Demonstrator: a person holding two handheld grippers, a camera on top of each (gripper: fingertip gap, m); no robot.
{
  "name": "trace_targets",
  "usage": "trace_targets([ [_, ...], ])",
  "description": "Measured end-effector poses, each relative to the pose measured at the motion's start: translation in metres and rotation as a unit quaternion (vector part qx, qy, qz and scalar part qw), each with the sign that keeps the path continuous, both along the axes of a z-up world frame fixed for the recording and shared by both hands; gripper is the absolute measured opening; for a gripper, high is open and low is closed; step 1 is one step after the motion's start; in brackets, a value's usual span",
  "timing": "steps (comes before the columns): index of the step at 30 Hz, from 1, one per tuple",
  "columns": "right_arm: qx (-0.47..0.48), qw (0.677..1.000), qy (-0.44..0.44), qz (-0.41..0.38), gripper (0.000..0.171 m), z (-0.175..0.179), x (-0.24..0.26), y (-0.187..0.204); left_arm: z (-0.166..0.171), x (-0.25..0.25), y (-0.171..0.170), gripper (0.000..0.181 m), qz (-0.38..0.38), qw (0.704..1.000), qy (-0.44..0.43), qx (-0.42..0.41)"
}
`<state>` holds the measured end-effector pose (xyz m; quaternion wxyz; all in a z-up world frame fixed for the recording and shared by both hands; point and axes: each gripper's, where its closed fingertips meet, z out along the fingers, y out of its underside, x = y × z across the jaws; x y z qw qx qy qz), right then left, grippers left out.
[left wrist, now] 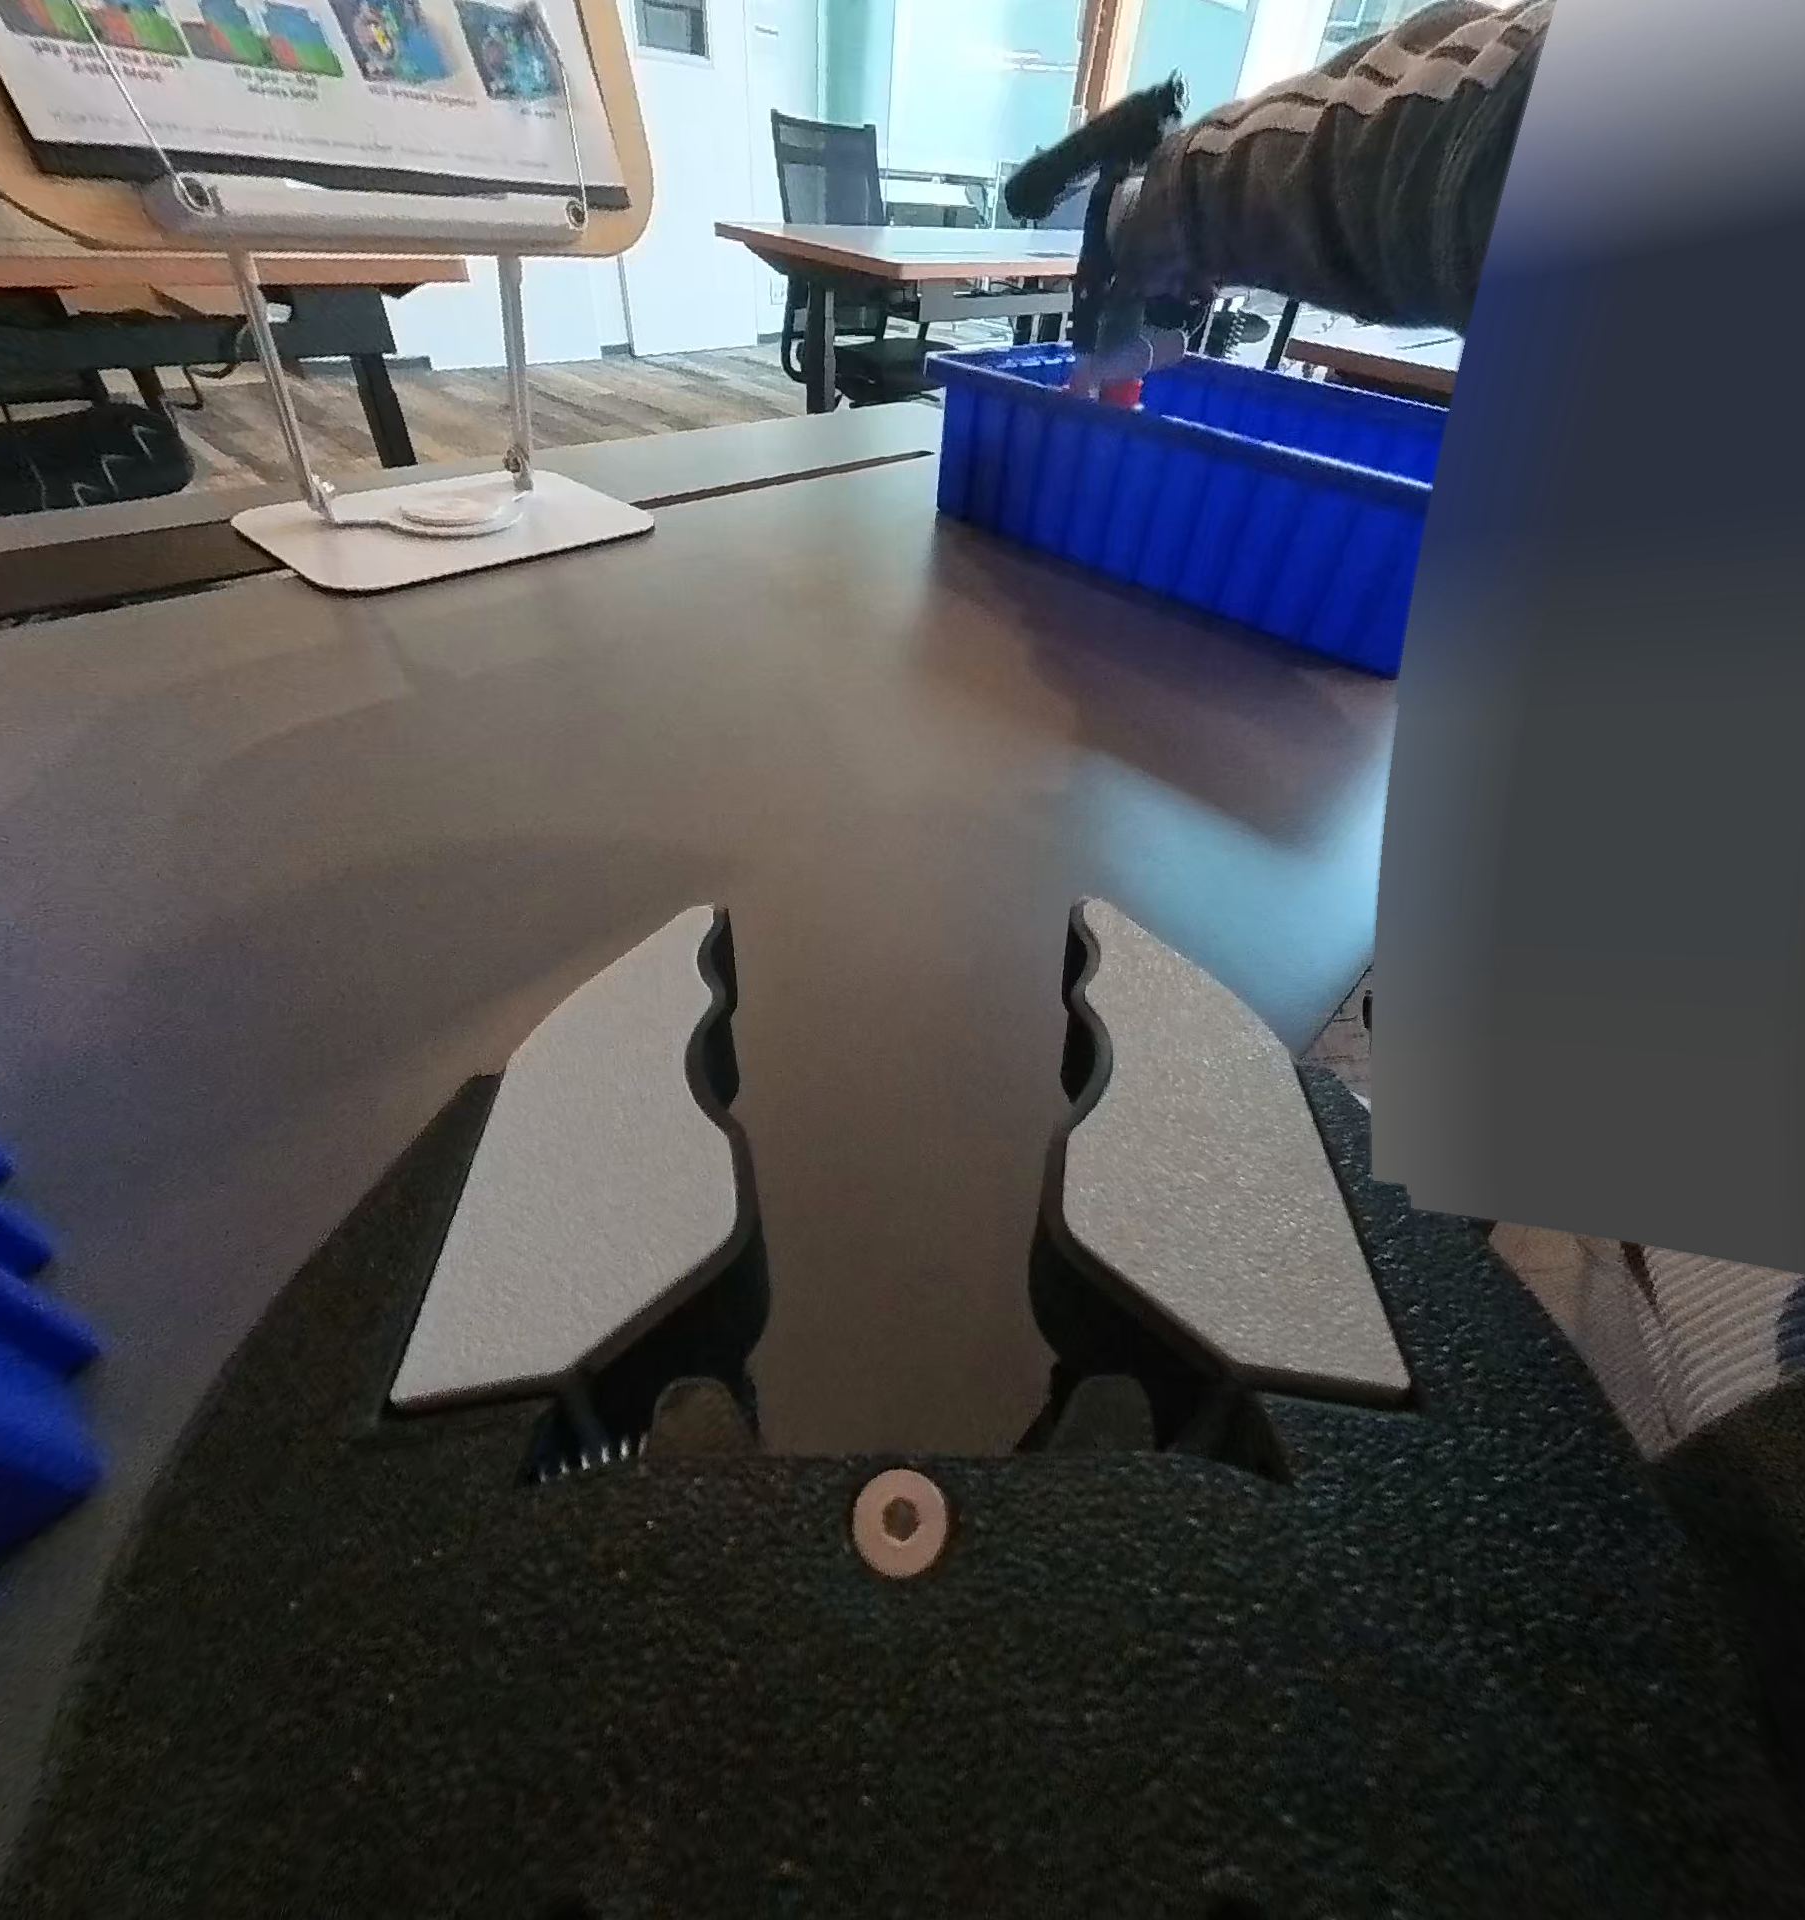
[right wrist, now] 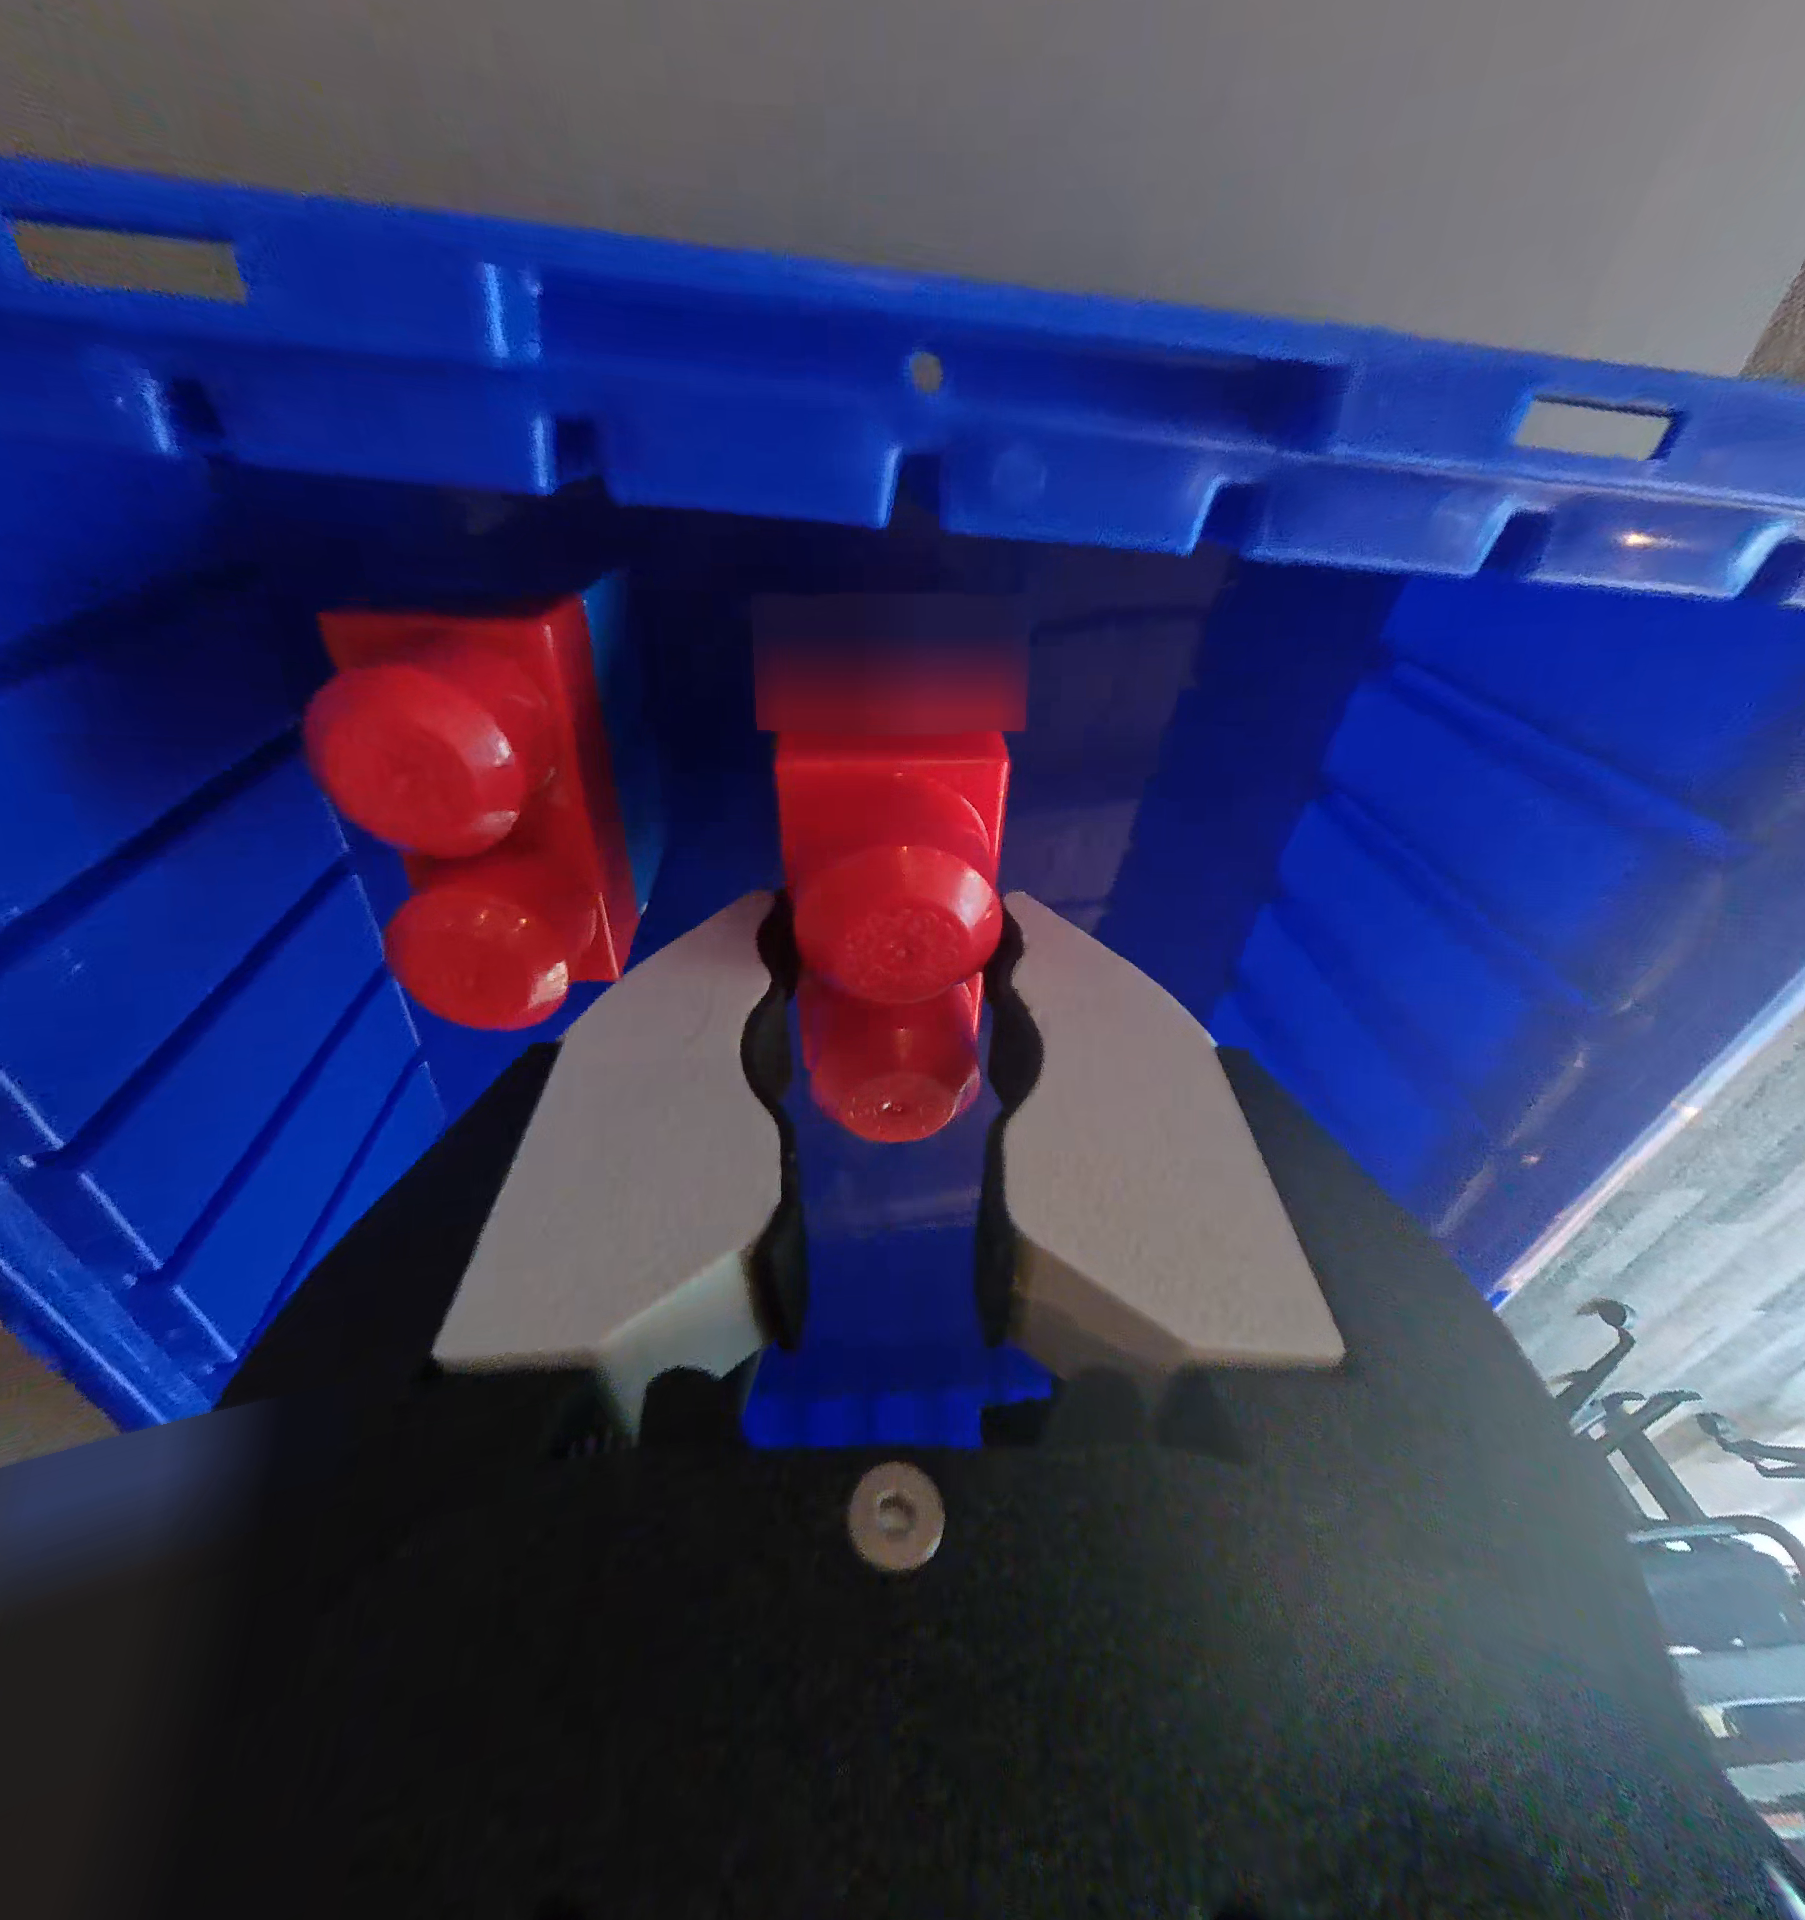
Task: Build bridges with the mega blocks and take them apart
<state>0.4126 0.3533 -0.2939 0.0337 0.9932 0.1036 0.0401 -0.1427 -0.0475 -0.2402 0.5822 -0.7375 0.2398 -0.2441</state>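
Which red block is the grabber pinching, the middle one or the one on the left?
The middle red block. The right gripper has a finger on each side of its studs, inside the blue bin. The left red block sits apart, untouched.

- A dark brown, smooth counter (left wrist: 669, 727) fills the foreground of the left wrist view, with pale light reflected on its right part.
- A white flat-based stand with two thin clear legs (left wrist: 441, 520) sits on it at the far left, holding a printed picture sheet (left wrist: 285, 83).
- Beyond lies a wood-plank floor (left wrist: 586, 395).
- A wood-topped office table on a dark leg (left wrist: 898, 255) stands farther back, a black mesh-backed chair (left wrist: 836, 260) behind it.
- Glass partitions (left wrist: 960, 83) let in bright daylight at the rear.
- In the right wrist view, a plain pale grey surface (right wrist: 877, 135) fills the top.
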Motion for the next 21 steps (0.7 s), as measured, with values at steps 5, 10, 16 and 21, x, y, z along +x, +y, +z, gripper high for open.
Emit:
trace_targets([
  [5,0.0,1.0,0.001,-0.002,0.035,-0.006,-0.002,0.003,-0.003,-0.002,0.001,0.06,0.0,1.0,0.0,-0.006],
  [10,0.0,1.0,-0.007,-0.002,0.035,-0.01,-0.002,0.006,-0.004,-0.003,0.001,0.06,0.003,1.0,-0.002,-0.007],
  [16,0.01,1.0,-0.02,-0.001,0.053,-0.013,-0.001,0.009,-0.006,-0.006,0.001,0.06,0.006,1.0,-0.006,-0.011],
  [21,0.021,1.0,-0.013,0.007,0.045,-0.001,-0.003,0.009,-0.004,-0.005,-0.001,0.06,0.001,1.0,-0.003,-0.007],
])
